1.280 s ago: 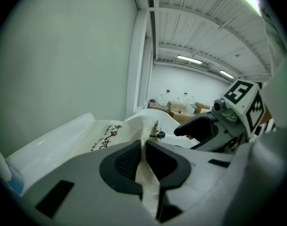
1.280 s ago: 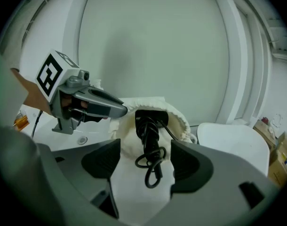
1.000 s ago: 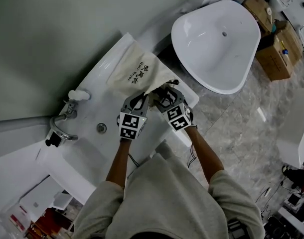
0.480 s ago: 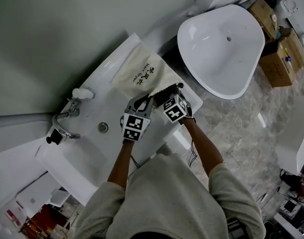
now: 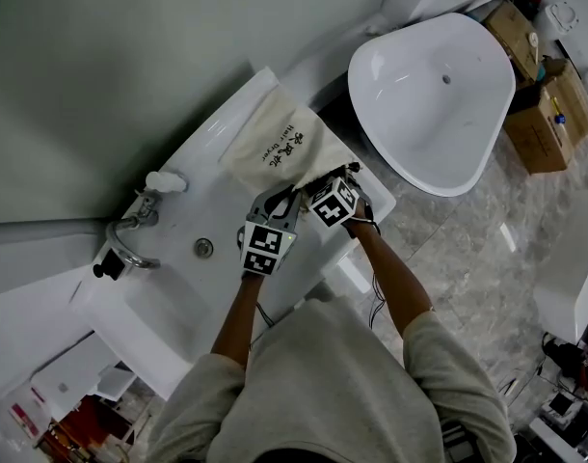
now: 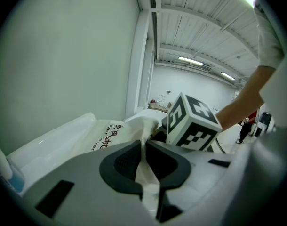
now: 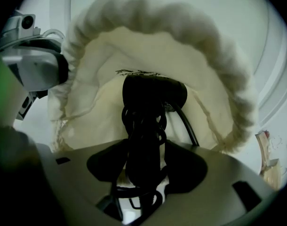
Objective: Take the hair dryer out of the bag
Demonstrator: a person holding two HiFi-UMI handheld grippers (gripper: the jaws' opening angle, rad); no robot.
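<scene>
A cream drawstring bag (image 5: 275, 143) with printed lettering lies on the white counter (image 5: 217, 215). My left gripper (image 5: 286, 195) is shut on a fold of the bag's rim (image 6: 144, 149) and holds the mouth up. My right gripper (image 5: 325, 179) points steeply down into the open mouth (image 7: 157, 46). Inside lies the black hair dryer (image 7: 153, 91), its cord wound round the handle. The handle sits between the right gripper (image 7: 146, 161) jaws, which have just been closing. A thin pale gap still shows beside one pad. The left gripper (image 7: 40, 67) appears at the bag's left edge.
A sink basin (image 5: 154, 292) with a drain, a chrome faucet (image 5: 128, 247) and a white bottle (image 5: 165, 180) lie left of the bag. A large white tub (image 5: 429, 85) stands on the marble floor at the right, with cardboard boxes (image 5: 545, 114) behind it.
My right gripper has tipped down and sunk into the bag's mouth, its marker cube now closer to the left one. The left gripper keeps its hold on the rim.
</scene>
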